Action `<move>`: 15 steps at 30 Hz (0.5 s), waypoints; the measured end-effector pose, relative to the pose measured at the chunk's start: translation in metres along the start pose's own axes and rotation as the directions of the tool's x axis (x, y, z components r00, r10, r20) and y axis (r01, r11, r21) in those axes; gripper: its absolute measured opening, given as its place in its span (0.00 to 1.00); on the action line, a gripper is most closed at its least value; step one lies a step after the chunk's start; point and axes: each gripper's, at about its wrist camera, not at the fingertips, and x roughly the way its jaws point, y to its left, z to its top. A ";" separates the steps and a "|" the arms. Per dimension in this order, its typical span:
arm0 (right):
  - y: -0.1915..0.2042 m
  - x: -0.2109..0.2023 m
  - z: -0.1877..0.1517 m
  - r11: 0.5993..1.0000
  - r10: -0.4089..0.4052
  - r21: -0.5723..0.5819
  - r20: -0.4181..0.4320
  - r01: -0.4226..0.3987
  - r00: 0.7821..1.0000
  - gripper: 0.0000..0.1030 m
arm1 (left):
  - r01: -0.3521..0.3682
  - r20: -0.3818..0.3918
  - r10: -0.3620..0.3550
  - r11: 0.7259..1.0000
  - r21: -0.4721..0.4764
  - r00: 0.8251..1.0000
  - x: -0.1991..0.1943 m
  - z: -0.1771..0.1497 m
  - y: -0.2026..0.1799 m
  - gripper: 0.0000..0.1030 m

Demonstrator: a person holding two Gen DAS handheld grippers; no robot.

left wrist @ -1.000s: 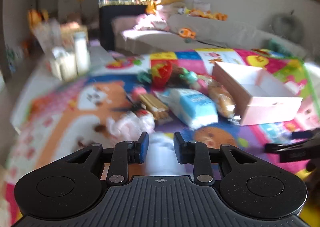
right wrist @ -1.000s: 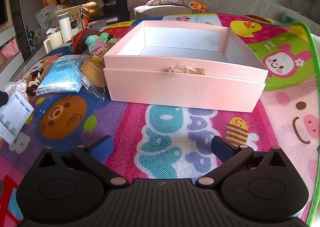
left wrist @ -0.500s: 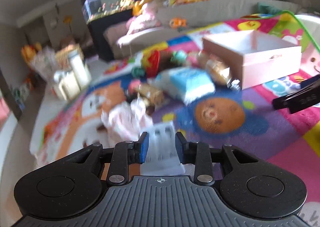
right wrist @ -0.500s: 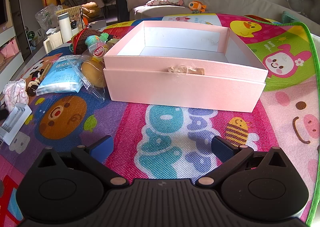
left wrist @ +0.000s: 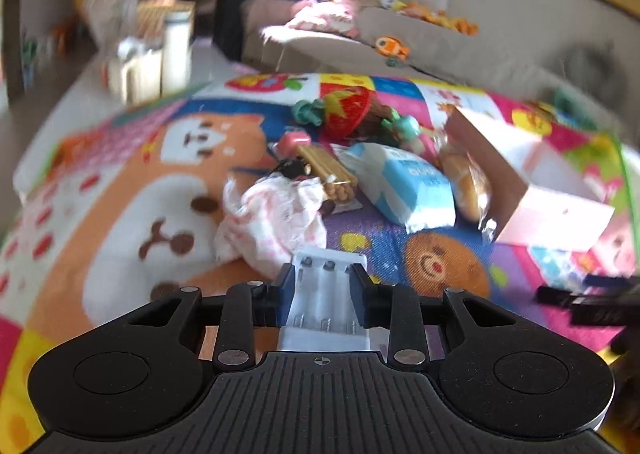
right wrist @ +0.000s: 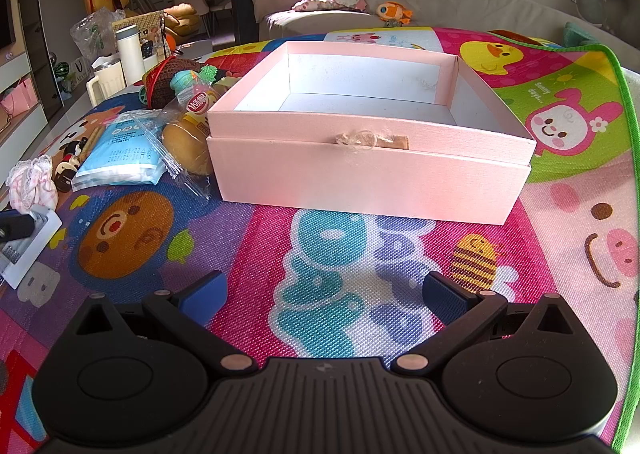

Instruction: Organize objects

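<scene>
My left gripper [left wrist: 322, 281] is shut on a white battery charger [left wrist: 326, 308], held between its blue pads low over the play mat. The charger also shows at the left edge of the right wrist view [right wrist: 28, 250]. An open, empty pink box [right wrist: 372, 133] stands on the mat straight ahead of my right gripper [right wrist: 322, 294], which is open and empty above the mat. The box shows at the right in the left wrist view [left wrist: 536, 189]. Left of the box lie a blue packet [right wrist: 120, 151], a wrapped bun [right wrist: 188, 141] and a pink-white cloth [left wrist: 272, 221].
A colourful play mat [right wrist: 340, 274] covers the floor. A pile of toys with a red crocheted piece [left wrist: 344, 109] and sticks [left wrist: 324, 169] lies behind the packet. A sofa [right wrist: 440, 5] stands behind; a white bottle and jug [right wrist: 124, 61] stand at the left.
My left gripper has swung and lowered with the charger, which now sits deeper between the fingers. The right gripper and the box have not moved.
</scene>
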 end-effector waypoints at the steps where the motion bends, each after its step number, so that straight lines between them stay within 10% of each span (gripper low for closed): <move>1: 0.000 0.000 0.000 1.000 0.000 0.000 0.000 0.000 1.000 1.00 | -0.020 -0.003 0.020 1.000 0.001 1.000 -0.003 0.000 0.002 0.32; 5: 0.000 0.000 0.000 1.000 0.000 0.000 0.000 0.000 1.000 1.00 | -0.074 -0.027 0.075 0.996 0.041 0.997 -0.010 -0.003 0.009 0.32; 15: 0.000 0.000 0.000 1.000 0.000 0.000 0.000 0.000 1.000 1.00 | 0.100 -0.104 -0.114 0.986 -0.131 0.988 0.012 0.000 0.017 0.36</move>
